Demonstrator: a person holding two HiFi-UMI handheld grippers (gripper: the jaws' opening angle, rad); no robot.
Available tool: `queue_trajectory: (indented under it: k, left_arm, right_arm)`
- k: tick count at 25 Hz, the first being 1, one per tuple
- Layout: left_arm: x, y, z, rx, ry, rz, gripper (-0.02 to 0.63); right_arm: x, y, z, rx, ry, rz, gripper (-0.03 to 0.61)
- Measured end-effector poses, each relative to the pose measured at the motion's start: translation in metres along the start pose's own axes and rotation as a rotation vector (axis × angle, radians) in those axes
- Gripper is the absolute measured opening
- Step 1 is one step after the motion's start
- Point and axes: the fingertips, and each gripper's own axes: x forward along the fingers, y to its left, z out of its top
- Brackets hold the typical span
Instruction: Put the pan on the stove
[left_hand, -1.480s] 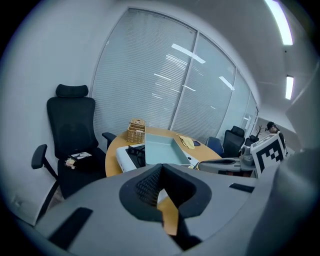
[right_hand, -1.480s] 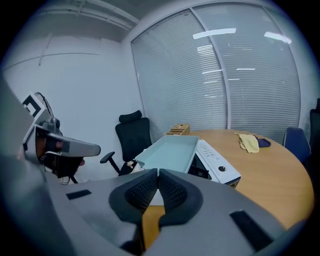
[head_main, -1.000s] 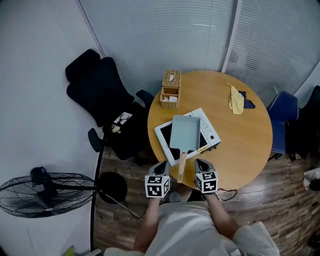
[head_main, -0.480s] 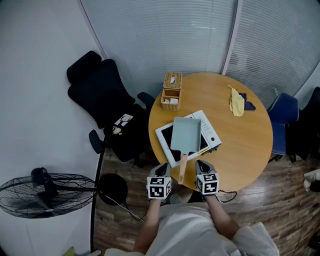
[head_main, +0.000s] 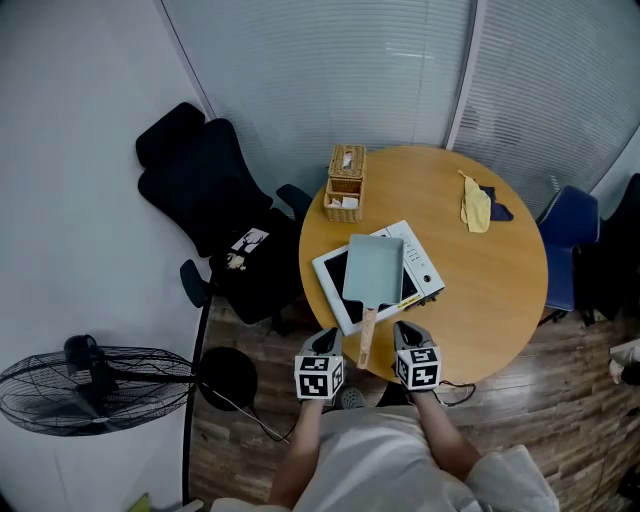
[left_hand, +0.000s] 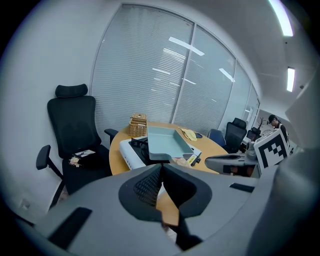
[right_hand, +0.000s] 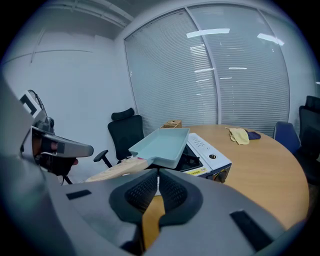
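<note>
Pale-blue pan (head_main: 372, 268) already sits on the portable stove (head_main: 425, 272), wooden handle (head_main: 366, 336) poking out toward me | left gripper (left_hand: 161, 175) and right gripper (right_hand: 158, 182) both clenched on nothing, either side of that handle | I'd call it done, nothing left really

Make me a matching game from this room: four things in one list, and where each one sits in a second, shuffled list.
Things
1. pan
2. wicker basket
3. yellow cloth
4. fan

Places
A. on the floor, away from the table
B. on the white stove
C. at the table's edge nearest the black office chair
D. on the table's far side, toward the blue chair

Pairs: 1-B, 2-C, 3-D, 4-A
</note>
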Motion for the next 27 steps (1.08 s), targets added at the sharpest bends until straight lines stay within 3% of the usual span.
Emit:
queue_trajectory:
  k: [27]
  left_arm:
    - [0.006,-0.014,0.0,-0.01,0.008,-0.023,0.031]
  right_arm:
    - [-0.011,-0.006,-0.008,-0.01,0.011,0.01,0.026]
